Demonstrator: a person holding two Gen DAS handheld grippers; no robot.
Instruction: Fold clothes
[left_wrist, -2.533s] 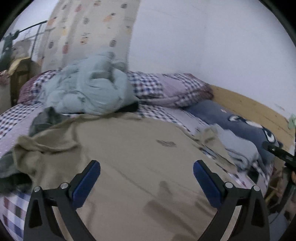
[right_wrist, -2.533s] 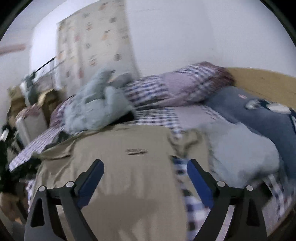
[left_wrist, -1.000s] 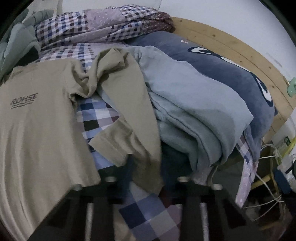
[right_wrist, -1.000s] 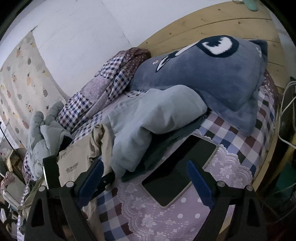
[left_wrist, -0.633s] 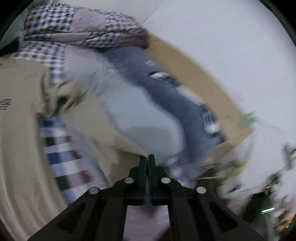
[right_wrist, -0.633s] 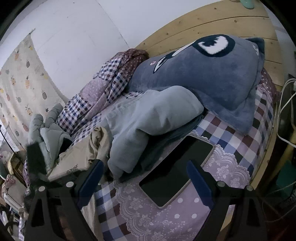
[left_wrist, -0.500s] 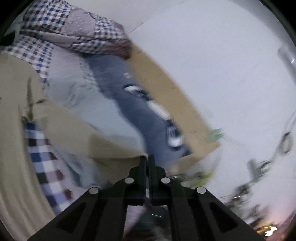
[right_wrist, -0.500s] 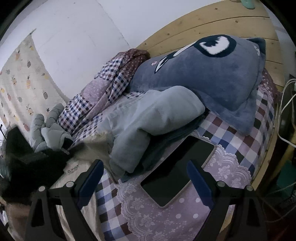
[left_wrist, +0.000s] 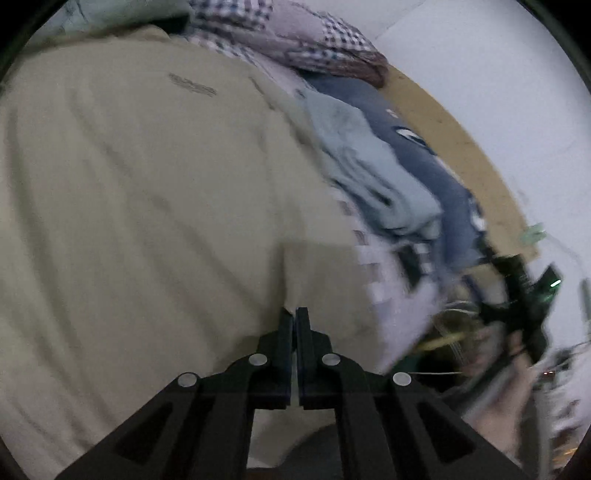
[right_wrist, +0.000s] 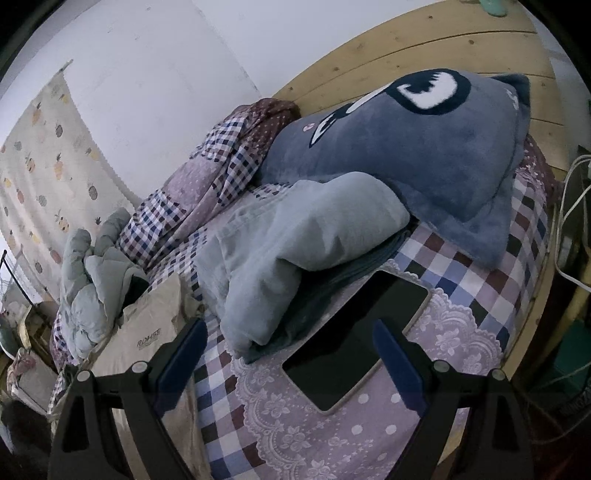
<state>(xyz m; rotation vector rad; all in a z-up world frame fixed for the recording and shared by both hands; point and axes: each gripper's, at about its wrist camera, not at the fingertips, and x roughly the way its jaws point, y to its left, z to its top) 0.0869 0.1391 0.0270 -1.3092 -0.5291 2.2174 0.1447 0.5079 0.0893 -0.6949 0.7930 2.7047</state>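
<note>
Left gripper (left_wrist: 295, 314): its jaws are pressing together on a fold of the beige T-shirt (left_wrist: 147, 192), pinching what looks like the sleeve edge and carrying it over the shirt's body.

Right gripper (right_wrist: 288, 354): its blue pads are standing wide apart with nothing between them, hovering above the tablet (right_wrist: 354, 336) on the lace-patterned part of the bedspread (right_wrist: 295, 435).

Beige T-shirt: it is lying spread across the bed with the chest print (left_wrist: 192, 85) facing up; in the right wrist view it is showing at the left, beside the left finger, with one flap standing up.

Progress: the fold is only beginning; one side is being brought in, while the other side and the bottom-up fold are, by the look of it, not yet done.

Grey-blue garment (right_wrist: 295, 240): it is sitting in a soft heap just beyond the tablet, touching the shirt's far edge, and is looking unfolded.

Cat-face cushion (right_wrist: 424, 147): it is leaning against the wooden headboard (right_wrist: 443, 40), partly resting over the grey-blue garment.

Checked quilt (right_wrist: 207, 184): it is bunching up along the wall, farther back.

Pale padded jacket (right_wrist: 96, 266): it is crumpled at the far end of the bed, seemingly also waiting.

Person's hand (left_wrist: 495, 350): it is showing blurred at the right of the left wrist view, holding the other tool.
</note>
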